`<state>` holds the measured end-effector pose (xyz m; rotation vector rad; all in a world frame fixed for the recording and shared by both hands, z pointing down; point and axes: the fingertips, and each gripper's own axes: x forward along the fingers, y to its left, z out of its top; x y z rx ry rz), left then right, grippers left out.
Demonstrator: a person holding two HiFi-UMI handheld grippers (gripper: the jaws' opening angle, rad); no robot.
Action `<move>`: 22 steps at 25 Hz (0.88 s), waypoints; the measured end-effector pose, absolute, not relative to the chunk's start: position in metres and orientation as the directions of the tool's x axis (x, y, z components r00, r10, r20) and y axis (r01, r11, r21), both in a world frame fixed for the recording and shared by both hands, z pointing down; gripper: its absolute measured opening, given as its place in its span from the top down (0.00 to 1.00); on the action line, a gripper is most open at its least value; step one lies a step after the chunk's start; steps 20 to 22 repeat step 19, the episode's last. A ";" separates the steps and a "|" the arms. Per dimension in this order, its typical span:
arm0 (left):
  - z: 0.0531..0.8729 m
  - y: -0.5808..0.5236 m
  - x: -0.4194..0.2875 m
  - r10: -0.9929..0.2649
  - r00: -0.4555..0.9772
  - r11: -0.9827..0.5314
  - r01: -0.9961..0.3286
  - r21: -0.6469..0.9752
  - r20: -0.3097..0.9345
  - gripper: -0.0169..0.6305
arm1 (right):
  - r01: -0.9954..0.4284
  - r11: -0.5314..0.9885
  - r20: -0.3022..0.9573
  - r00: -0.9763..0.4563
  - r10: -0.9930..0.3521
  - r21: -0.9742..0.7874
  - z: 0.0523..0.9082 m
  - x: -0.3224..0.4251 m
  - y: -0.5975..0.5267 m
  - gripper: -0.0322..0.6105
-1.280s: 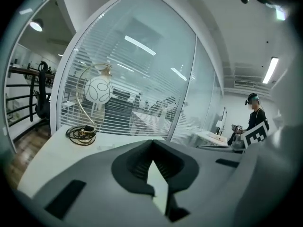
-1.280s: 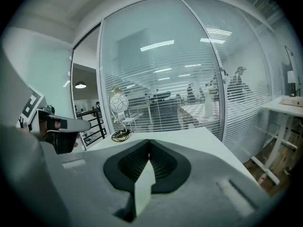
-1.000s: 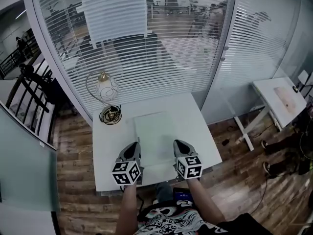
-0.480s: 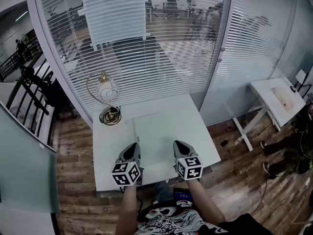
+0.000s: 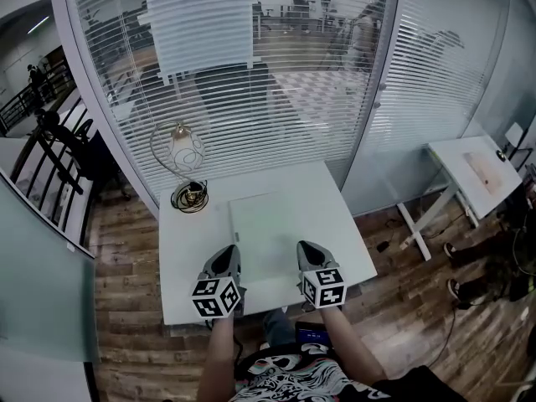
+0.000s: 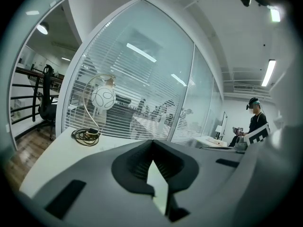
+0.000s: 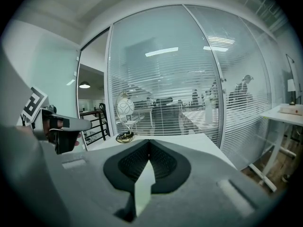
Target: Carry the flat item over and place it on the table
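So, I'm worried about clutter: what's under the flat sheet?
The white table shows around the flat sheet, clamped by the left gripper and right gripper. The tabletop patch beneath it is covered, so unseen.

Even, cool indoor light from ceiling strips (image 6: 268,72); fisheye bending, dark vignetted corners, soft edges.

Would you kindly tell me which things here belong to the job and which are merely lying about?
Job: flat sheet, clamped at its near edge by left tongs and right tongs; white table beneath it.
Lying about: globe lamp, coiled cable at its base, side desk.
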<state>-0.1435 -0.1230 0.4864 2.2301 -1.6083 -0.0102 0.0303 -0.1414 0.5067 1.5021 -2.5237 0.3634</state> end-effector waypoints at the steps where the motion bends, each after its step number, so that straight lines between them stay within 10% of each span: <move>1: 0.487 -0.122 -0.144 -0.915 0.339 -0.263 -0.912 0.315 0.220 0.96 | -0.880 0.460 0.279 -0.473 -0.835 -0.116 0.507 0.030 -0.140 0.94; 22: 0.490 -0.126 -0.144 -0.922 0.319 -0.240 -0.914 0.326 0.217 0.96 | -0.878 0.460 0.282 -0.478 -0.832 -0.129 0.512 0.043 -0.142 0.94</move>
